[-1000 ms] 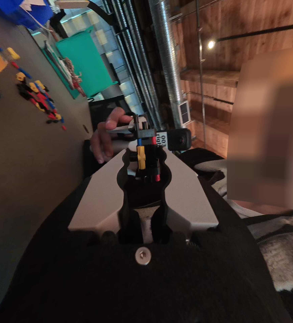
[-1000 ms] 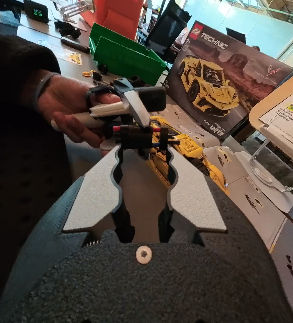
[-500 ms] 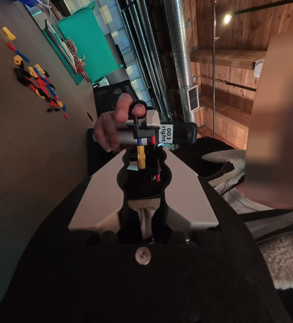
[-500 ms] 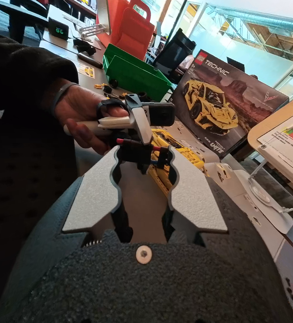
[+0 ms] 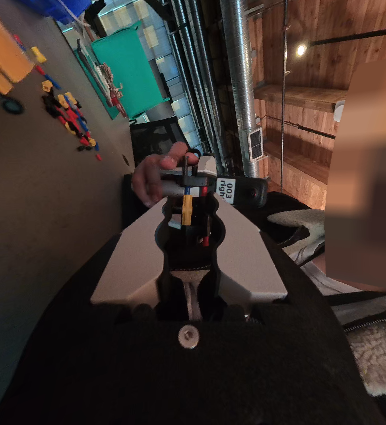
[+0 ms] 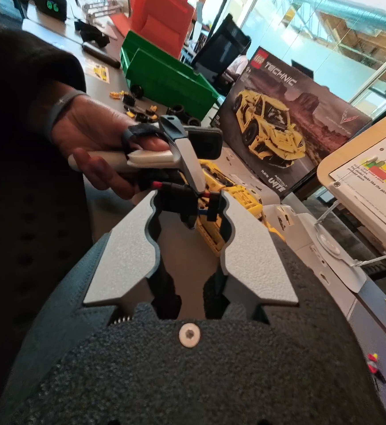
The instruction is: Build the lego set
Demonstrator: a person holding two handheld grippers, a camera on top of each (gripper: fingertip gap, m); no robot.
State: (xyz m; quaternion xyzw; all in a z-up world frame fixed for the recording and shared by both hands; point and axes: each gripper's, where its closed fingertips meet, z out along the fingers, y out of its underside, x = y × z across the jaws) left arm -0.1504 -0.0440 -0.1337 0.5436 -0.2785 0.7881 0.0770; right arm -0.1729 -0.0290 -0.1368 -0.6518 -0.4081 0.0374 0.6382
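A small black lego assembly [image 5: 186, 212] with a yellow connector, a blue pin and red pins is held in the air between both grippers. My left gripper [image 5: 188, 203] is shut on its lower black part. My right gripper [image 5: 188, 181] comes in from the far side and grips the black beam at the assembly's top. In the right wrist view the right gripper [image 6: 188, 197] is shut on the assembly [image 6: 175, 201], with one finger on the black block and the other on the thin black beam. The left gripper [image 6: 194, 189] reaches in from the left, held by a hand [image 6: 100, 128].
A half-built yellow car [image 6: 231, 195] lies on the table behind the assembly. The set's box [image 6: 291, 119] and a green bin [image 6: 164, 78] stand behind the car. An instruction sheet on a stand [image 6: 371, 165] is at the right. Loose pieces [image 5: 72, 115] and tyres [image 6: 178, 110] lie on the table. My two grippers' fingertips are within a few centimetres of each other.
Both grippers keep their hold on the assembly. The pair has swung a little in the air, so the background has shifted in both views.
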